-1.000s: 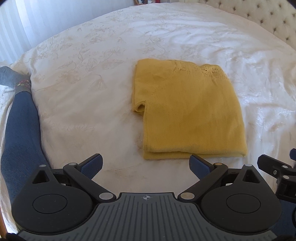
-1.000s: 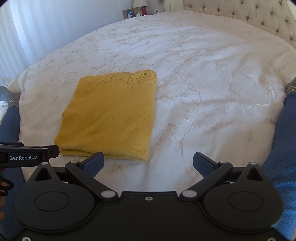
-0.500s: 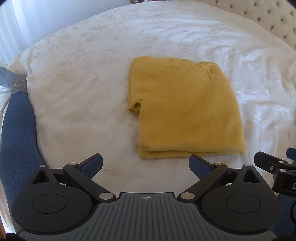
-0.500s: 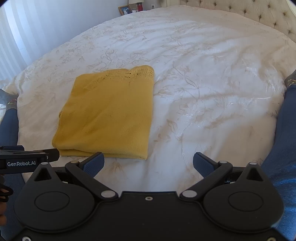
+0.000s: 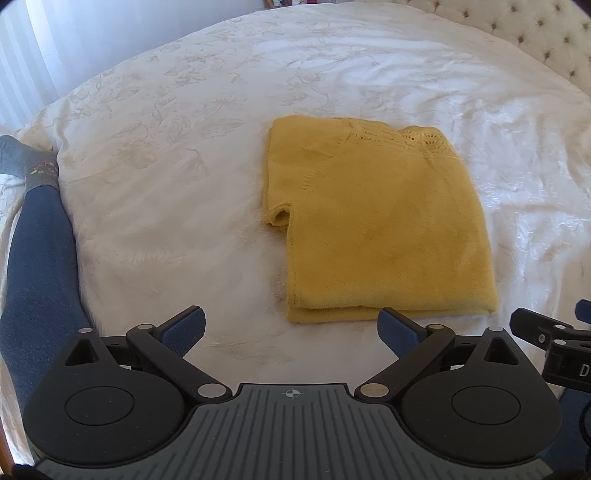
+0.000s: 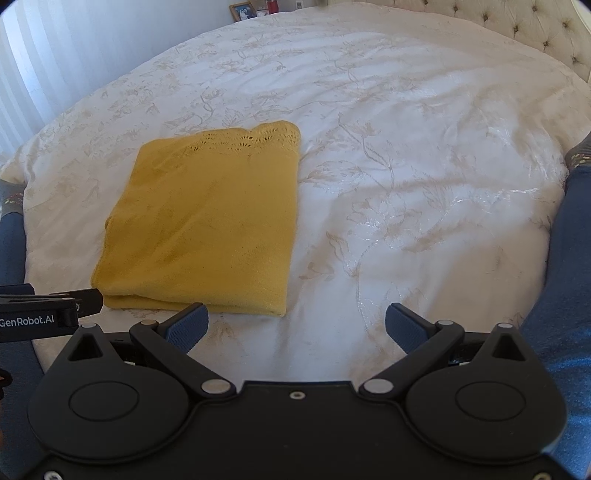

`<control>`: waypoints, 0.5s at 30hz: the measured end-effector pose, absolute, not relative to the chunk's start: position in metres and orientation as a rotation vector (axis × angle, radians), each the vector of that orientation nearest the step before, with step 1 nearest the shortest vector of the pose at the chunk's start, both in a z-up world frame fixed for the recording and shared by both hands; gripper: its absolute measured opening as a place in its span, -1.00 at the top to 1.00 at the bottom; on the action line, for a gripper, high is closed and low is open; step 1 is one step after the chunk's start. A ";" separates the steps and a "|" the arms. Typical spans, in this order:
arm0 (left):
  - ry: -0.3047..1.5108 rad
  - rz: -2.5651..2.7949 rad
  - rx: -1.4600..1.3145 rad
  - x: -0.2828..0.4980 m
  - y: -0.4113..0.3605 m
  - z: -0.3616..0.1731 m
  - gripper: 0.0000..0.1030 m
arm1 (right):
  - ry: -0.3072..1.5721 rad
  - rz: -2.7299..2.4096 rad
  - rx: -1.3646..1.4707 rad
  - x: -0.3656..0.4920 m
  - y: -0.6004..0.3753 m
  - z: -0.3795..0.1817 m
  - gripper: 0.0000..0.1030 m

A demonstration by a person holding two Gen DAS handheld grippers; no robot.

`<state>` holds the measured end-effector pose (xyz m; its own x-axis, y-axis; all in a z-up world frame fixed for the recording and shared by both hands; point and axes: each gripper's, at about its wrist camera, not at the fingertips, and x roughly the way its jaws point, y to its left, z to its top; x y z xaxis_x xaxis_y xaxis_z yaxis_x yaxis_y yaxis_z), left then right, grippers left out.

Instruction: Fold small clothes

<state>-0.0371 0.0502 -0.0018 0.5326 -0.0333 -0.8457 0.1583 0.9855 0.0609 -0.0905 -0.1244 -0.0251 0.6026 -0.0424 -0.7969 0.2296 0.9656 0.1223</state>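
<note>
A yellow knit top (image 5: pixel 373 221) lies folded in a flat rectangle on the white bed; a short sleeve end pokes out at its left edge. It also shows in the right wrist view (image 6: pixel 207 221), lace neckline at the far end. My left gripper (image 5: pixel 291 328) is open and empty, just short of the top's near edge. My right gripper (image 6: pixel 295 326) is open and empty, near the top's near right corner. Each gripper shows at the edge of the other's view.
The white embroidered bedspread (image 6: pixel 406 184) covers the whole bed. A tufted headboard (image 6: pixel 546 33) stands at the far right. The person's legs in blue trousers and grey socks lie along the left (image 5: pixel 37 266) and right (image 6: pixel 565 258) sides. A framed photo (image 6: pixel 242 11) stands beyond the bed.
Both views have shifted slightly, so the folded top sits a little lower and nearer the fingers. The top itself has not moved and both grippers stay open.
</note>
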 end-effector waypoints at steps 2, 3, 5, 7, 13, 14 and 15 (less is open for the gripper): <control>1.003 -0.114 0.137 -0.037 0.051 -0.002 -0.96 | 0.915 -0.160 0.224 -0.090 -0.125 -0.025 -0.98; 1.003 -0.114 0.137 -0.037 0.051 -0.002 -0.96 | 0.917 -0.160 0.225 -0.090 -0.125 -0.025 -0.97; 1.003 -0.115 0.136 -0.037 0.051 -0.002 -0.96 | 0.921 -0.163 0.227 -0.088 -0.124 -0.026 -0.98; 1.004 -0.114 0.138 -0.037 0.051 -0.002 -0.96 | 0.929 -0.167 0.227 -0.087 -0.125 -0.027 -0.98; 1.011 -0.113 0.141 -0.034 0.053 -0.007 -0.96 | 0.950 -0.201 0.228 -0.085 -0.126 -0.031 -0.97; 1.013 -0.112 0.143 -0.034 0.053 -0.008 -0.96 | 0.953 -0.209 0.227 -0.085 -0.126 -0.032 -0.97; 1.015 -0.112 0.143 -0.034 0.053 -0.009 -0.96 | 0.957 -0.218 0.224 -0.084 -0.126 -0.032 -0.97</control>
